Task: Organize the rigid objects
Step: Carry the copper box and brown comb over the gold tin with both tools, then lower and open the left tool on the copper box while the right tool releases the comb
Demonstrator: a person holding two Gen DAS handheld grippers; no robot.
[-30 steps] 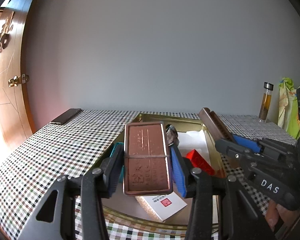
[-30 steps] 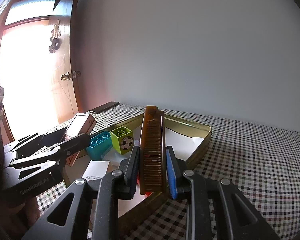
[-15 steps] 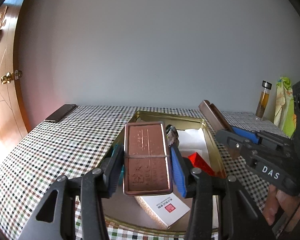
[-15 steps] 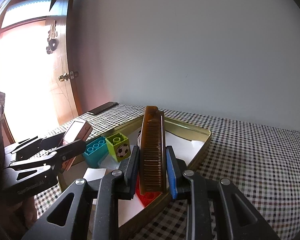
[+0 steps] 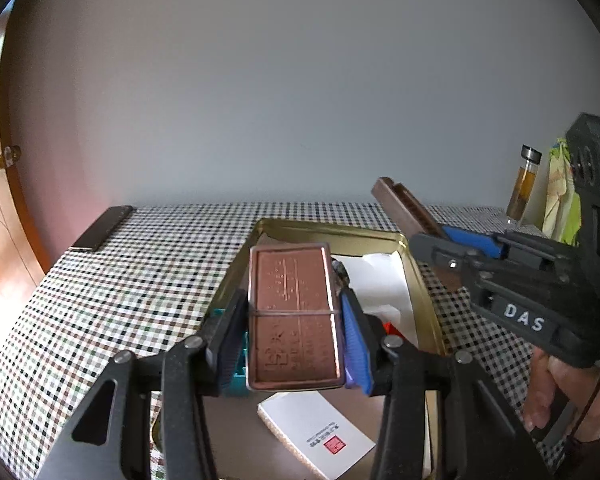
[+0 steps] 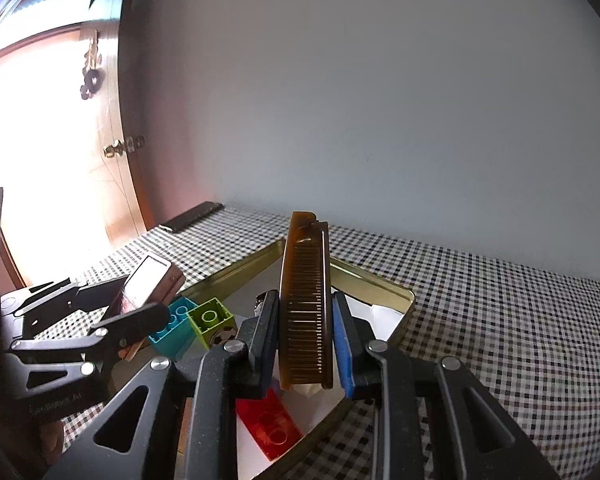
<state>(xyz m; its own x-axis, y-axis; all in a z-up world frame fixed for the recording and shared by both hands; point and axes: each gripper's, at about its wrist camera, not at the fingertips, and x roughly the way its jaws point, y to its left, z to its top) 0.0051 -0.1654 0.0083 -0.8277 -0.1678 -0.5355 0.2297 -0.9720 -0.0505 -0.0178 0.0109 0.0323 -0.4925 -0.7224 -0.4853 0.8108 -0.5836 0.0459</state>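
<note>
Evidently both hands lift items clear of the gold tray (image 5: 424, 280) (likely for sorting): left gripper (image 5: 296, 340) fingers clamp a brown tin (image 5: 294, 312), right gripper (image 6: 306, 340) fingers pinch a comb (image 6: 306, 304).

- A plain pale grey wall (image 5: 300, 100) fills the background behind the table (image 5: 140, 272).
- The table is covered by a small-checked cloth in black, white and muted colours, and it runs right up to the wall.
- Left of the table stands a wooden door (image 6: 116, 184) with a brass knob (image 6: 114, 151).
- Strong daylight floods in beside the door, washing out that side and tinting the nearby wall pink.
- A dark ornament (image 6: 91, 80) hangs on the door, above the knob.
</note>
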